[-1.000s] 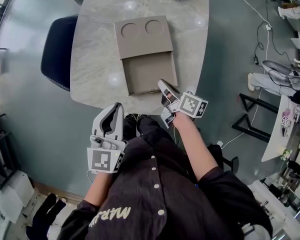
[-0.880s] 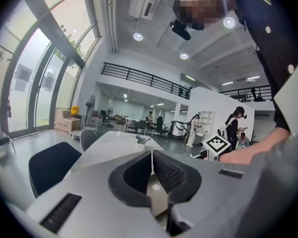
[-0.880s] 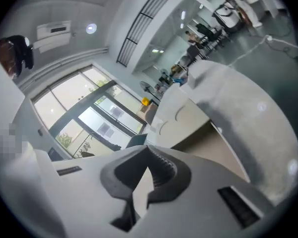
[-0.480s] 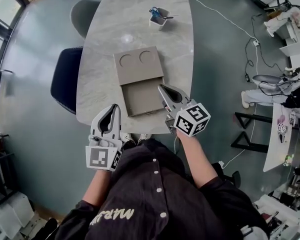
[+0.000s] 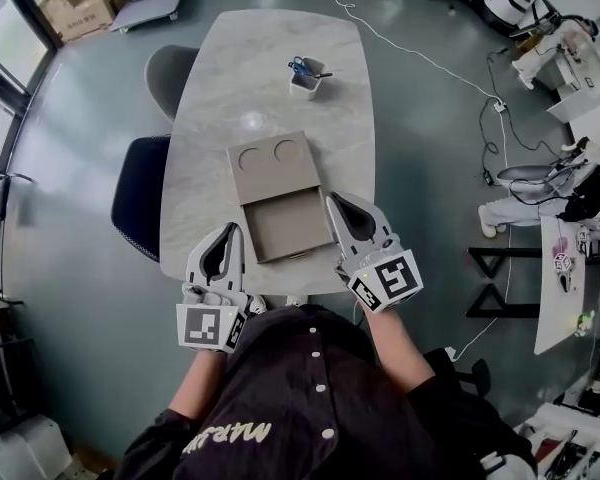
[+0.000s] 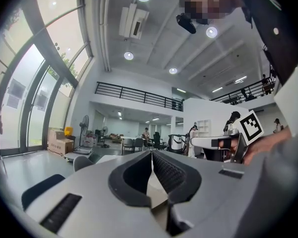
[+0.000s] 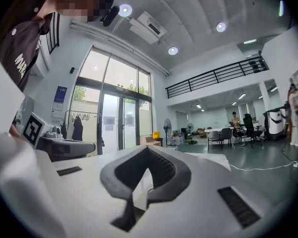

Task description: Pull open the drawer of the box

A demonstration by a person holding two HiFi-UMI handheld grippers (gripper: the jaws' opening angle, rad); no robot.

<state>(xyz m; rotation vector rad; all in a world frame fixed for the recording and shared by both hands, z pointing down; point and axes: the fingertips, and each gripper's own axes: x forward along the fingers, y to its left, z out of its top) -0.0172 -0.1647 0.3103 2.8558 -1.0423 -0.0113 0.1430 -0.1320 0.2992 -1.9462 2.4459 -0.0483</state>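
- The box (image 5: 273,166) is sitting in the middle of the table (image 5: 270,58). Its drawer (image 5: 290,230) is sticking out toward the person.
- It is looking light, like cardboard, so it may be sliding when pulled. The drawer's front edge is looking best for grabbing.
- The left gripper (image 5: 230,232) and right gripper (image 5: 332,200) are pinching shut on nothing.
- Only the head view is showing the box; the gripper views are showing the room.
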